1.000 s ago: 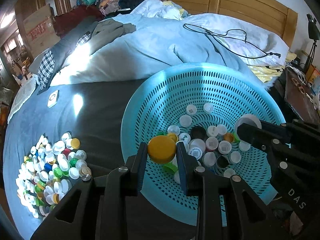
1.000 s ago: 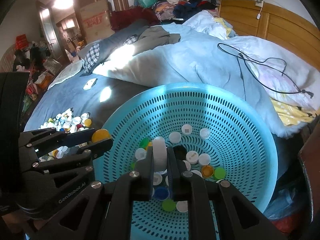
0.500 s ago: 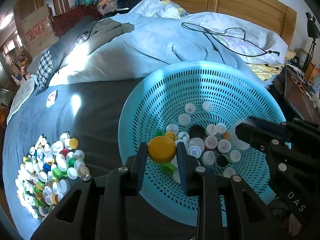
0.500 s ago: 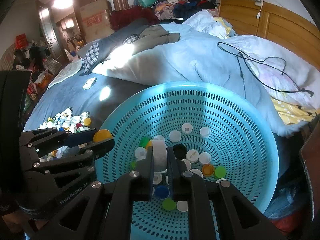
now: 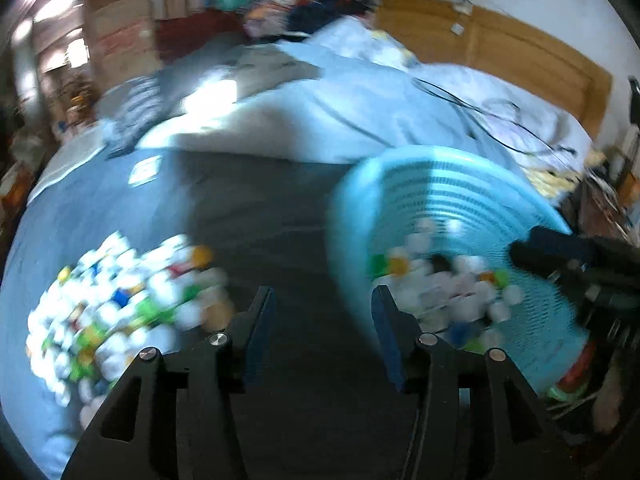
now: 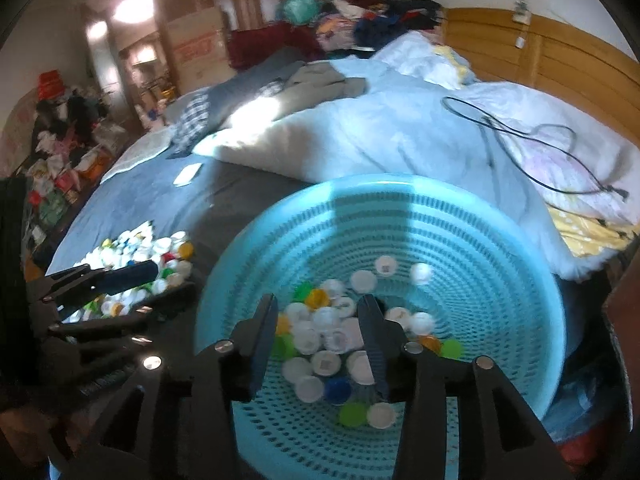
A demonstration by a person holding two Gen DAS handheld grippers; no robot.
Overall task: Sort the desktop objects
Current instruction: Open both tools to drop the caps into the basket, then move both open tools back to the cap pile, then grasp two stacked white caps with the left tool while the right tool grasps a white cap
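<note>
the left gripper [image 5: 322,320] was nearer the cap pile [image 5: 120,304] at lower left — jaws opening, nothing between; the right gripper [image 6: 316,332], also opening and empty, hung over the basket [image 6: 520,248].

No readable text anywhere. Only blurred red printing, illegible, on the tan cardboard box [image 6: 200,50] far back by the wooden wardrobe; faint dark marks, too small to read, on some white round plastic caps [image 6: 326,362] in the turquoise perforated plastic basket [image 6: 520,264].
</note>
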